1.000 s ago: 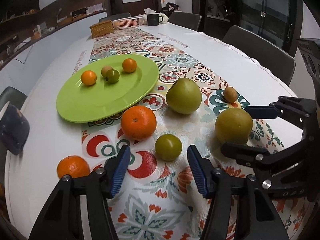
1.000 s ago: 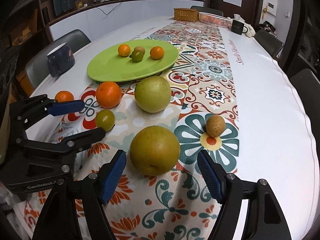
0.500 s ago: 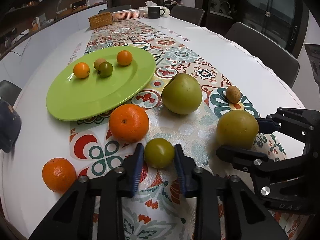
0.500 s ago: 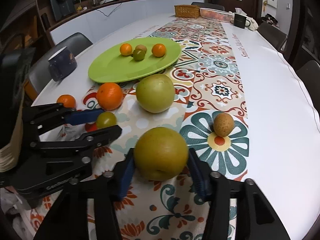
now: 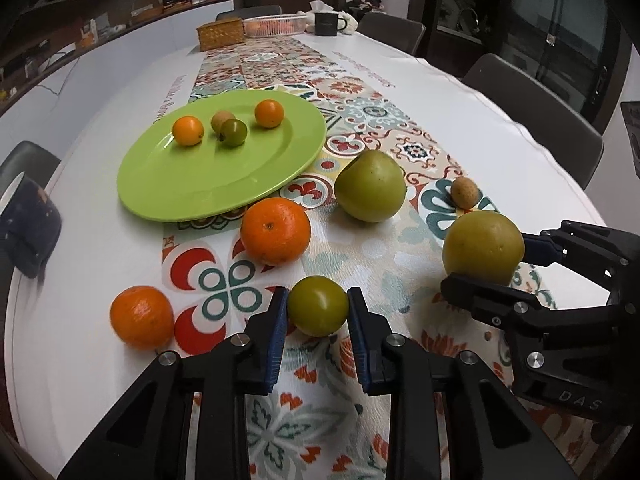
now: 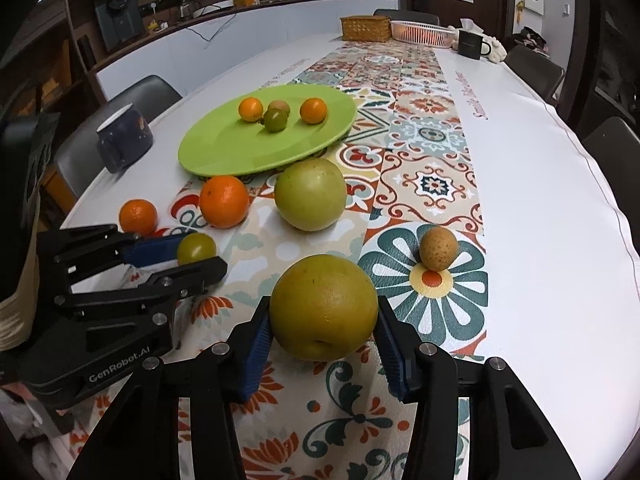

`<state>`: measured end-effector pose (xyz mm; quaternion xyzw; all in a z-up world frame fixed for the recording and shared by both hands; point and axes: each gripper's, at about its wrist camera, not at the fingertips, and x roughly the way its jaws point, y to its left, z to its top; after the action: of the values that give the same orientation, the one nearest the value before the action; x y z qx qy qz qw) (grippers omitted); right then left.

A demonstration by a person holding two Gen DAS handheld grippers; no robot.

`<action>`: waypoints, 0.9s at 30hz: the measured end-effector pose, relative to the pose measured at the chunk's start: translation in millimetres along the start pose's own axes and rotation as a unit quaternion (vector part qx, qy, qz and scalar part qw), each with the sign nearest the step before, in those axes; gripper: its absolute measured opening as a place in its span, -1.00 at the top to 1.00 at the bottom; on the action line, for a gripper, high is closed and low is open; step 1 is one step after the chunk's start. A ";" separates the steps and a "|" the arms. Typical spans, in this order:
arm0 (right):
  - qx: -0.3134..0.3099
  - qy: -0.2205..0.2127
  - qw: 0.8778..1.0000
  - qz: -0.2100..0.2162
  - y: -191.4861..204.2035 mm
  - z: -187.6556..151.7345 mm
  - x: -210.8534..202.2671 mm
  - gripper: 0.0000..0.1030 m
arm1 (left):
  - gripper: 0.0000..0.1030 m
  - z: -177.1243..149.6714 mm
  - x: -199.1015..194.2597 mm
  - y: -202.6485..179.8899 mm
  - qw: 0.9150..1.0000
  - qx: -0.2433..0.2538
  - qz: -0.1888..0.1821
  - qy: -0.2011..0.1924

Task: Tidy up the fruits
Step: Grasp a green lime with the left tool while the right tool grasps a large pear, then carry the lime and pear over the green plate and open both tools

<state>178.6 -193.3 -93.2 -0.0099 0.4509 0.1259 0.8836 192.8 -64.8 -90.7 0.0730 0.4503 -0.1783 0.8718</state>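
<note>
My left gripper (image 5: 318, 312) has just closed on the small green fruit (image 5: 318, 311), blue pads pressing on either flank at about its widest line. My right gripper (image 6: 323, 322) has closed too, at a wider span, on the big yellow-green fruit (image 6: 323, 312), pads on both its sides. Both fruits look to be sitting on the patterned runner (image 6: 432, 168), so I judge the step in hand to be the lift.

To do it well I would raise each one straight up before carrying it anywhere. The big fruit is round and probably heavy, and my pads only catch it near the middle, so tilting the wrist could let it roll out; I would keep that hand level and slow. The small one is smooth and could squirt forward if I squeeze harder, so the hold I have is enough.

My two grippers are close side by side, so I would lift one a little ahead of the other to keep them from knocking.

Beyond them lie two oranges (image 5: 275, 230) (image 5: 142, 317), a green apple (image 6: 311, 195) and a small brown fruit (image 6: 438, 249), which I should clear on the way over. Farther off is the green plate (image 5: 224, 184), with four small fruits at its far side and its near half bare. That bare half is where I would set mine down, gently, big one first.
</note>
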 end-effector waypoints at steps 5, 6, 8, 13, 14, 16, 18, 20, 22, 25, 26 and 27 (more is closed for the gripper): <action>-0.002 -0.020 1.000 0.000 6.2 1.9 -17.1 0.04 | 0.43 -2.7 -18.6 0.5 1.000 -0.007 0.009 -0.008; -0.003 -0.025 1.000 0.001 7.8 2.4 -21.3 0.04 | 0.43 -3.4 -21.7 0.6 1.000 -0.008 0.009 -0.011; -0.004 -0.032 0.999 0.002 9.9 3.0 -27.8 0.04 | 0.43 -5.3 -31.3 1.4 1.000 -0.014 0.009 -0.017; -0.007 -0.048 0.999 0.008 16.2 2.6 -43.4 0.04 | 0.43 -8.6 -51.7 0.8 0.999 -0.017 0.035 -0.030; -0.009 -0.051 0.999 0.009 17.5 2.8 -46.4 0.04 | 0.43 -9.3 -55.5 1.7 0.999 -0.019 0.038 -0.032; -0.011 -0.057 0.998 0.011 19.8 3.4 -51.3 0.04 | 0.43 -10.6 -62.7 4.3 0.998 -0.026 0.041 -0.035; -0.014 -0.063 0.998 0.012 22.5 4.6 -56.3 0.04 | 0.43 -11.6 -69.7 6.9 0.998 -0.032 0.045 -0.041; -0.016 -0.069 0.997 0.014 24.8 6.7 -61.1 0.04 | 0.43 -11.8 -78.1 9.5 0.997 -0.036 0.051 -0.049; -0.018 -0.076 0.997 0.016 26.8 9.2 -65.7 0.04 | 0.43 -10.3 -86.1 11.8 0.996 -0.037 0.057 -0.057; -0.022 -0.085 0.996 0.020 30.6 15.3 -70.9 0.04 | 0.43 -3.9 -94.8 14.9 0.995 -0.038 0.065 -0.069; -0.024 -0.088 0.996 0.020 31.5 17.3 -72.0 0.04 | 0.43 -2.1 -97.2 16.1 0.994 -0.037 0.066 -0.073; -0.025 -0.091 0.995 0.021 32.8 19.7 -73.0 0.04 | 0.43 0.8 -99.2 17.2 0.994 -0.036 0.068 -0.077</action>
<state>145.6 -174.5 -20.0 -0.0111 0.3651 0.1556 0.9178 147.2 -24.8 -10.3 0.0582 0.3816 -0.1071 0.9162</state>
